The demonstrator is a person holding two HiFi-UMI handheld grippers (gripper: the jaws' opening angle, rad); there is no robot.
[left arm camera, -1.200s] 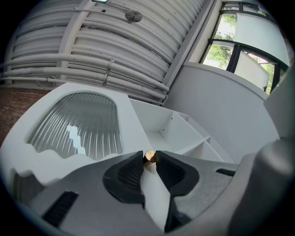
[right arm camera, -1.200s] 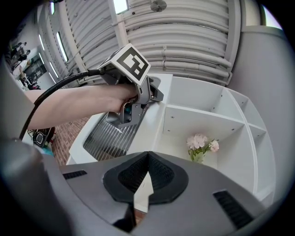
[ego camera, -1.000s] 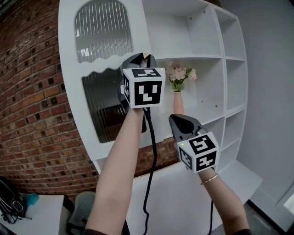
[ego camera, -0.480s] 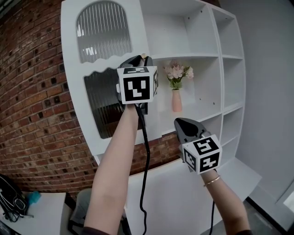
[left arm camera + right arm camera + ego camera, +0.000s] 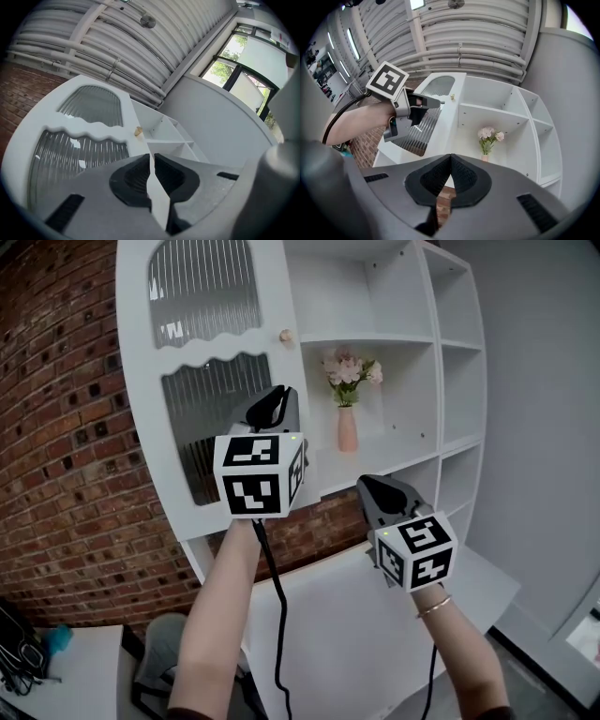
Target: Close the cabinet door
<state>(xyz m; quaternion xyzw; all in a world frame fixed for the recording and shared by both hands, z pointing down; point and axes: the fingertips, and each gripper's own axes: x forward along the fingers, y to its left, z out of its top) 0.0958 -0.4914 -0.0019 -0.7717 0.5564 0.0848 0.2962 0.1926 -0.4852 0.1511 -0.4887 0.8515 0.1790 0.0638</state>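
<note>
Lower right, my right gripper (image 5: 375,486) hangs with its jaws pressed together on nothing. At centre, my left gripper (image 5: 270,401) has just been closing, only a slit left and nothing in it. Beyond it, upper left, the cabinet door (image 5: 214,360) looks about shut, its knob (image 5: 285,336) free. Next I'd press the door flush if any gap remains.

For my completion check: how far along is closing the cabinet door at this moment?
Done: the white ribbed-glass cabinet door looks flush with the white shelving. In hand: nothing; the left gripper hangs below its small knob, tongs just closing, empty. Left: apparently nothing, unless a slight gap remains.
</note>
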